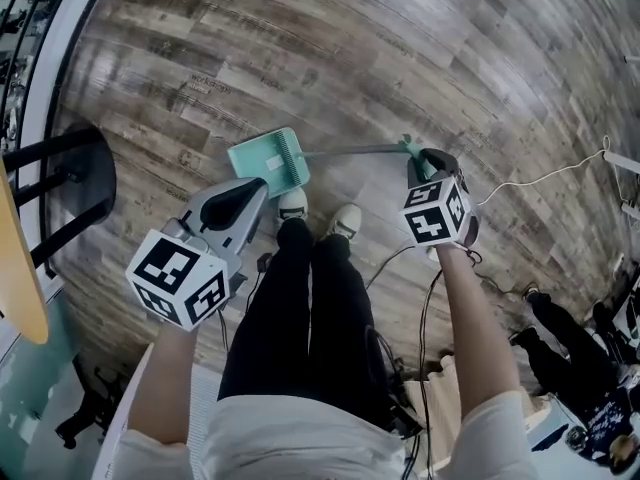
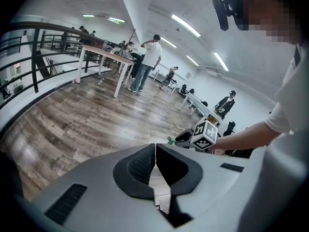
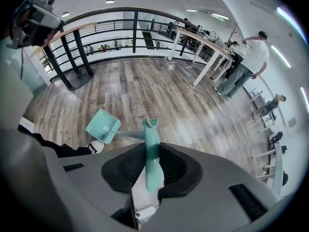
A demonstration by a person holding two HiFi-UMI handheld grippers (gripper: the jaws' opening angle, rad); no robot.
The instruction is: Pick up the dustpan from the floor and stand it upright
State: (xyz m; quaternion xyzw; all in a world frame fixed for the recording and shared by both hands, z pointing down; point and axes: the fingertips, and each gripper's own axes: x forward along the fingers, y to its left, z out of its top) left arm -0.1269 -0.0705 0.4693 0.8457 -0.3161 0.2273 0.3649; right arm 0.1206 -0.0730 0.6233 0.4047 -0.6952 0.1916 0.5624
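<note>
The mint-green dustpan [image 1: 270, 158] rests its pan on the wood floor just in front of the person's shoes, with its long grey shaft [image 1: 355, 151] slanting up to the right. My right gripper [image 1: 425, 163] is shut on the dustpan's green handle [image 3: 150, 149], which sticks out past the jaws; the pan [image 3: 103, 125] shows lower left in the right gripper view. My left gripper [image 1: 255, 193] hovers near the pan's left side, jaws pressed together with nothing between them [image 2: 154, 170].
A black metal stand base [image 1: 60, 183] and a wooden tabletop edge [image 1: 20, 268] lie at the left. White and black cables [image 1: 540, 180] trail on the floor at right. Tables and several people stand far off [image 2: 147, 62].
</note>
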